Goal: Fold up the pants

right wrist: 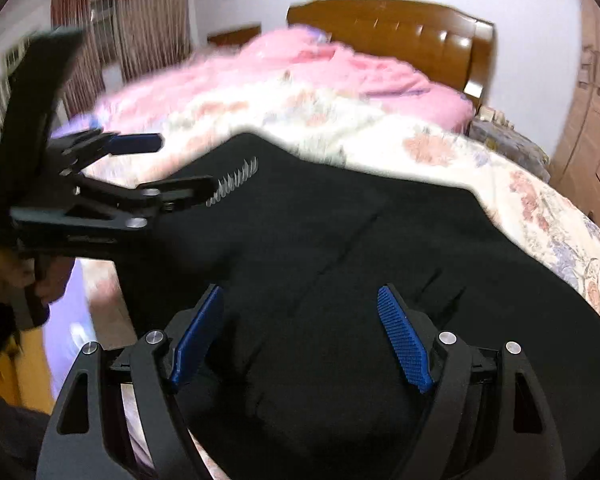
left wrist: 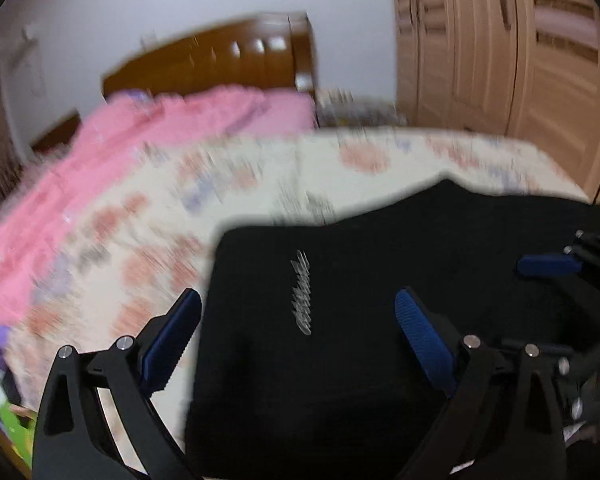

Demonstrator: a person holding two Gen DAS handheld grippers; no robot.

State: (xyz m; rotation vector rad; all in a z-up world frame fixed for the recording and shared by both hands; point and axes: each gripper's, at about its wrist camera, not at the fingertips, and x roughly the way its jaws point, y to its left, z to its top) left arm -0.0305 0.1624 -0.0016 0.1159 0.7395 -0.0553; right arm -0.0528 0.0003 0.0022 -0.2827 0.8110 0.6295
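Observation:
Black pants (left wrist: 340, 300) with a silver logo (left wrist: 302, 292) lie folded on a floral bedsheet (left wrist: 220, 184). They also fill the middle of the right wrist view (right wrist: 340, 260). My left gripper (left wrist: 296, 336) is open, hovering over the pants' left part, and holds nothing. It also shows at the left of the right wrist view (right wrist: 172, 168). My right gripper (right wrist: 300, 332) is open over the pants, empty. One of its blue fingers (left wrist: 548, 266) shows at the right of the left wrist view. Both views are motion-blurred.
A pink blanket (right wrist: 300, 76) lies bunched near a wooden headboard (right wrist: 400, 36). A wooden wardrobe (left wrist: 500, 48) stands to the right of the bed. Curtains (right wrist: 148, 12) hang at the far left. Purple fabric (right wrist: 64, 328) hangs off the bed's near edge.

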